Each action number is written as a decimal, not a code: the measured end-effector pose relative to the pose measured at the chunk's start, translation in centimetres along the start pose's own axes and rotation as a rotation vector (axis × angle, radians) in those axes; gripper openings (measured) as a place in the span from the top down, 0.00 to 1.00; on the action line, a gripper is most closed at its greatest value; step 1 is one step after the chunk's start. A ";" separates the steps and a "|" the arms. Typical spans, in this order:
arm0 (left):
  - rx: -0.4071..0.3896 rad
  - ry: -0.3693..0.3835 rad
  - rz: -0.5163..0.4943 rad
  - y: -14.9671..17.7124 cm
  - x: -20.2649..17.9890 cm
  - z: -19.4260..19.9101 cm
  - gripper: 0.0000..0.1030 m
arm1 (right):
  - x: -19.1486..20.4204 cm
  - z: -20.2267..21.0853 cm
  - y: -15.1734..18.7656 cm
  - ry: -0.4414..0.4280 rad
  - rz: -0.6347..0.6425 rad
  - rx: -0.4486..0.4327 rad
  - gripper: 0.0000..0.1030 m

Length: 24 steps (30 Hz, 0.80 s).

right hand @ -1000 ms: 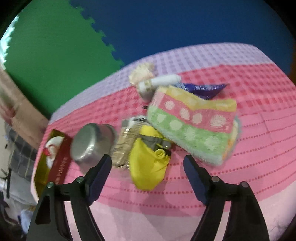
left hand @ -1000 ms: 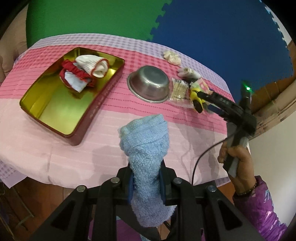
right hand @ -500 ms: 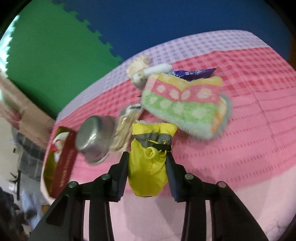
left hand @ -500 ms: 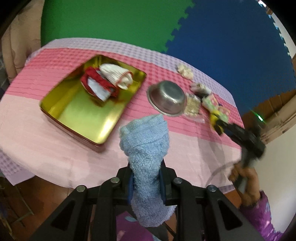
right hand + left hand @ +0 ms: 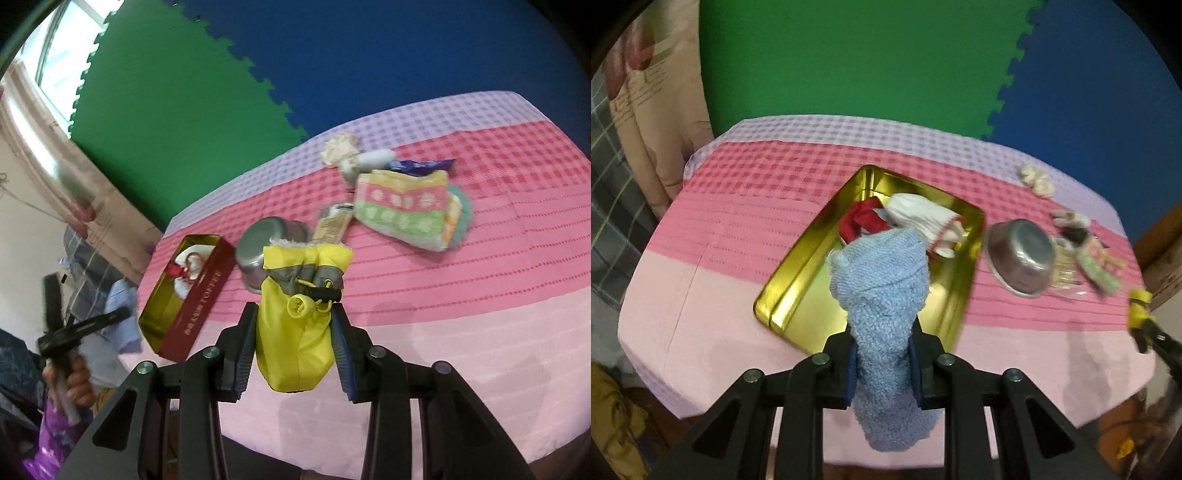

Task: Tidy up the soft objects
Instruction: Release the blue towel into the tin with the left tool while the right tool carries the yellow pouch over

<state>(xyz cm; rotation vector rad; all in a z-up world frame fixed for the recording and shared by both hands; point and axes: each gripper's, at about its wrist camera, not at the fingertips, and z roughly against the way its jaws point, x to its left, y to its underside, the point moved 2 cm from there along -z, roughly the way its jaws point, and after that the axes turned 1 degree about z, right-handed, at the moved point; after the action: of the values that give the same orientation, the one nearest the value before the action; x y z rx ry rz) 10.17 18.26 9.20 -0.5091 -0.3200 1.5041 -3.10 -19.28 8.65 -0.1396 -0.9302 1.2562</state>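
Observation:
My left gripper [image 5: 882, 350] is shut on a light blue towel [image 5: 882, 295], held above the near end of a gold tin tray [image 5: 798, 295] with red sides. A red and white cloth [image 5: 908, 218] lies at the tray's far end. My right gripper [image 5: 295, 339] is shut on a yellow drawstring pouch [image 5: 295, 332], lifted off the pink tablecloth. A striped pink, green and yellow towel [image 5: 406, 206] lies folded on the table beyond it. The tray also shows in the right wrist view [image 5: 184, 291], at left.
A steel bowl [image 5: 1019, 254] lies tipped right of the tray, with a snack packet [image 5: 332, 221] beside it. A cream fabric scrunchie [image 5: 1036, 179], a white roll [image 5: 369, 160] and a purple wrapper [image 5: 424, 166] lie at the back. Green and blue foam mats stand behind.
My left gripper has carried the blue towel left, to over the tray. My right gripper has closed on the yellow pouch and lifted it back from the pile.

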 end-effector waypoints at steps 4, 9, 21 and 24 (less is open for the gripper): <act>0.038 -0.017 0.001 -1.6 1.1 -3.9 0.78 | 1.0 -0.5 -0.2 -0.003 0.026 0.008 0.66; 0.058 -0.036 0.003 -2.9 2.2 -7.1 0.78 | 1.1 -1.1 -0.1 0.004 0.032 0.020 0.66; 0.019 -0.103 -0.088 -3.7 2.7 -9.6 0.62 | 2.1 -2.6 0.1 -0.003 0.051 0.063 0.65; 0.018 -0.083 -0.076 -3.9 3.0 -9.0 0.49 | 2.9 -2.9 0.1 -0.013 0.066 0.072 0.65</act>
<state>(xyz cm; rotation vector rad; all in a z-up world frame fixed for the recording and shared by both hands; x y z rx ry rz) 18.20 20.22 3.12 -0.4159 -0.3862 1.4552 -1.22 -15.68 8.28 -0.1064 -0.8964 1.3509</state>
